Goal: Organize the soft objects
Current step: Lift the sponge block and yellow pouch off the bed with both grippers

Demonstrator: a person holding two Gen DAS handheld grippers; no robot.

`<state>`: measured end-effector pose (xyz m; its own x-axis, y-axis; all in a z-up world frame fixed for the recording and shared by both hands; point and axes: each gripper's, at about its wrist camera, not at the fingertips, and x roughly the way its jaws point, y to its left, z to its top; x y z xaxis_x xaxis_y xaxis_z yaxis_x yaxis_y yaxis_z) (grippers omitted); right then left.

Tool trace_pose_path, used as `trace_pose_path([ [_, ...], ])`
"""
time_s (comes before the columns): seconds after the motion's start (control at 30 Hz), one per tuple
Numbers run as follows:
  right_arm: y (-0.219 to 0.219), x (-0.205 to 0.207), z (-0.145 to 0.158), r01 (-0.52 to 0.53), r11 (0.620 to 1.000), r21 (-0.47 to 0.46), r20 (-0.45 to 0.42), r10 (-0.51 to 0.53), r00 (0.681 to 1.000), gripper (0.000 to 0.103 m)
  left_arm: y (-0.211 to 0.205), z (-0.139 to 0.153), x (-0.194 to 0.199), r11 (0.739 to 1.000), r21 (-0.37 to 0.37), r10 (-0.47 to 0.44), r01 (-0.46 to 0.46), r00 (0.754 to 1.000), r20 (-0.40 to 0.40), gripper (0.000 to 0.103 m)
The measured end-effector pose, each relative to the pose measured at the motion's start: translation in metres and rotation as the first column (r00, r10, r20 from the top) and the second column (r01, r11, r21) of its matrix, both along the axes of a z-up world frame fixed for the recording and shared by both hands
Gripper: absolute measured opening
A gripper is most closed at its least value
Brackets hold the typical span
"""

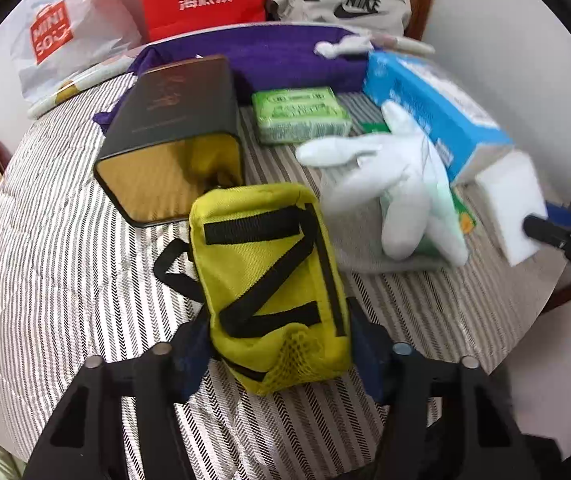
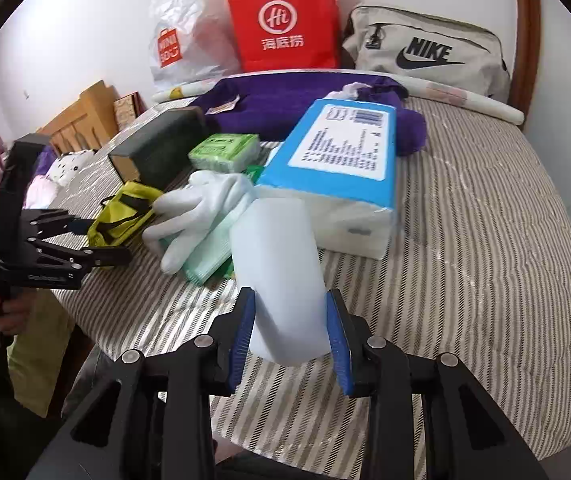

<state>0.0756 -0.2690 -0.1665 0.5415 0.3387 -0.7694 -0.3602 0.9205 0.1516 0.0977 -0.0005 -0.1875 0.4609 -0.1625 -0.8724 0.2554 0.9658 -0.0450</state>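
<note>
Yellow pouch (image 1: pixel 273 280), black straps, mesh end

On the bed (image 2: pixel 465 200) before you, the tissue pack (image 2: pixel 337 176) sits mid-surface with the glove (image 2: pixel 201 208) just left of it, and the pouch (image 2: pixel 125 216) and open box (image 2: pixel 157 148) lie further left. Three bags line the bed's far edge.
</note>
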Motion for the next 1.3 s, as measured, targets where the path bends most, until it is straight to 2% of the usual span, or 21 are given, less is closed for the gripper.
trace_pose_path([
  [0.17, 0.001, 0.004, 0.000, 0.006, 1.000, -0.002, -0.009, -0.006, 1.000, 0.036, 0.003, -0.001, 0.013, 0.996, -0.087, -0.002, 0.000, 1.000, -0.019, 0.053],
  [0.3, 0.001, -0.006, 0.004, -0.010, 1.000, -0.013, 0.006, 0.010, 1.000, 0.036, 0.003, 0.003, 0.002, 0.998, -0.061, -0.016, 0.016, 1.000, 0.002, 0.049],
  [0.5, -0.008, -0.016, 0.010, 0.009, 1.000, 0.012, 0.018, -0.009, 1.000, 0.035, 0.024, 0.013, -0.016, 0.996, -0.083, 0.014, -0.012, 1.000, 0.014, 0.042],
  [0.7, -0.012, -0.016, 0.017, 0.024, 1.000, 0.010, 0.025, -0.024, 0.999, 0.035, 0.044, 0.023, -0.026, 0.991, -0.110, 0.078, -0.075, 0.997, 0.024, 0.042],
  [0.87, -0.017, -0.014, 0.037, 0.020, 0.999, 0.039, 0.057, -0.022, 0.998, 0.035, 0.056, 0.045, -0.027, 0.983, -0.155, 0.106, -0.098, 0.993, 0.047, 0.042],
  [1.1, -0.022, 0.014, 0.079, 0.018, 0.999, 0.047, 0.136, -0.024, 0.990, 0.035, 0.057, 0.081, -0.004, 0.983, -0.148, 0.123, -0.107, 0.987, 0.101, 0.042],
  [1.3, -0.020, 0.055, 0.096, 0.026, 0.999, 0.048, 0.151, -0.033, 0.988, 0.035, 0.060, 0.098, 0.036, 0.981, -0.146, 0.147, -0.131, 0.983, 0.108, 0.042],
])
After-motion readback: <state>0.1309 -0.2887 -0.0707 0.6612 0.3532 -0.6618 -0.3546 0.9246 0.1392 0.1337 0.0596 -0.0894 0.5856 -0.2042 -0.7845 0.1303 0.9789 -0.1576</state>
